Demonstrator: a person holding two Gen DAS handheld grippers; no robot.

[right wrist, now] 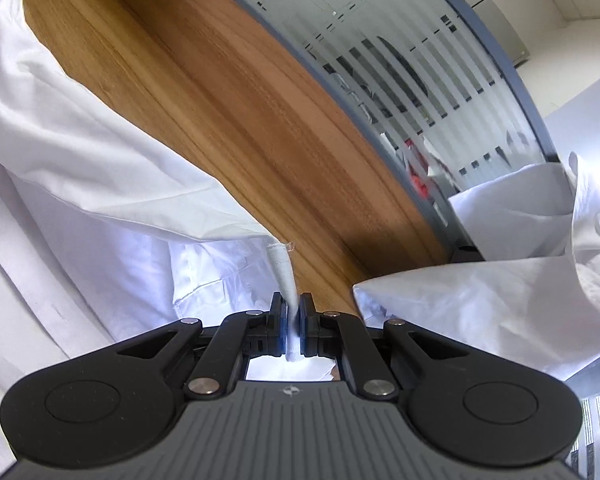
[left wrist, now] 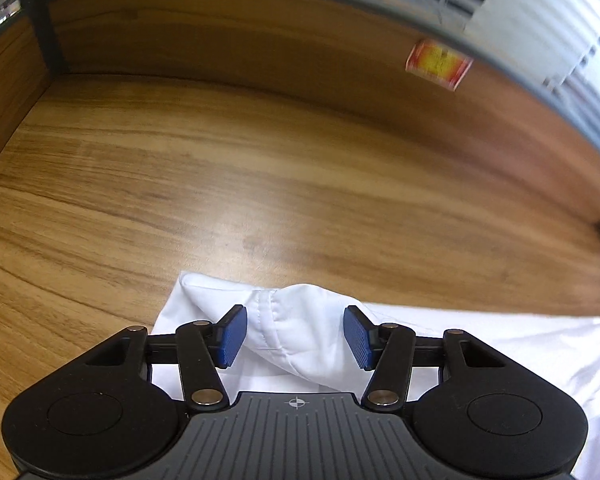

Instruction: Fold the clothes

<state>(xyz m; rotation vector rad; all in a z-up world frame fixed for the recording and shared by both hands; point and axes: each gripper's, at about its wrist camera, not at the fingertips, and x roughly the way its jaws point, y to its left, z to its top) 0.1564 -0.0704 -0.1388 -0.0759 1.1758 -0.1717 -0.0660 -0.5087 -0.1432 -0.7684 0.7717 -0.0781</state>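
A white garment lies on the wooden table, its bunched hemmed corner rising between my left gripper's blue pads. That gripper stands open, pads apart on either side of the fold without pinching it. In the right wrist view the same white garment is lifted and drapes across the left side. My right gripper is shut on a hemmed edge strip of it, the cloth running up from the pads.
A wooden back panel with a red-yellow sticker borders the table, frosted striped glass above it. A pile of other white cloth sits at the right in the right wrist view. A wooden side wall closes the left.
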